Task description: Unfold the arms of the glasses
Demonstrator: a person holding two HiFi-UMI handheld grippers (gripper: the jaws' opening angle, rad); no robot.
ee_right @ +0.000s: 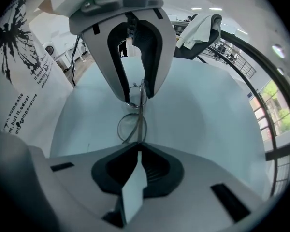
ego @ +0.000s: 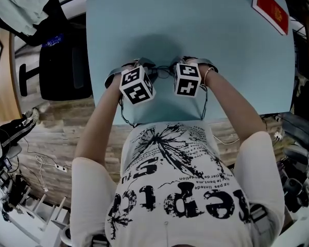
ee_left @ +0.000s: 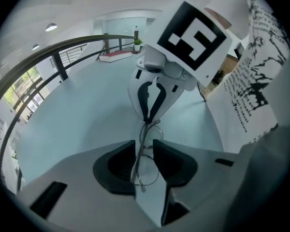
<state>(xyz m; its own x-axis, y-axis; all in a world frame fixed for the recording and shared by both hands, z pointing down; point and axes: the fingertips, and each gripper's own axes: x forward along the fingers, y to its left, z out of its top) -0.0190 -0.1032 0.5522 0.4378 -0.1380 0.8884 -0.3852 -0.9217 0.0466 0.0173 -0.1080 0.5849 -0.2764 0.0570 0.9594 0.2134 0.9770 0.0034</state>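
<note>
- Pale-blue table (ee_left: pixel 82 124), left gripper view: the left gripper (ee_left: pixel 144 142) has its jaws wide. The wire glasses (ee_left: pixel 141 153) stand between them, unpressed, over the table. The right gripper (ee_left: pixel 146 119) opposite pinches the frame's far end.
- Right gripper view: its 2 jaws are clamped on the glasses, and the left claw gapes around the other end.
- Head view: both grippers meet over the table's near edge, and the glasses are hidden there.
- Step, as judged: lining up on 1 arm. Next, the left jaws should close on a temple and swing it outward.

Glasses (ee_left: pixel 146 147) hidden in head view, beneath left gripper (ee_left: pixel 144 159), right gripper (ee_right: pixel 137 150)
</note>
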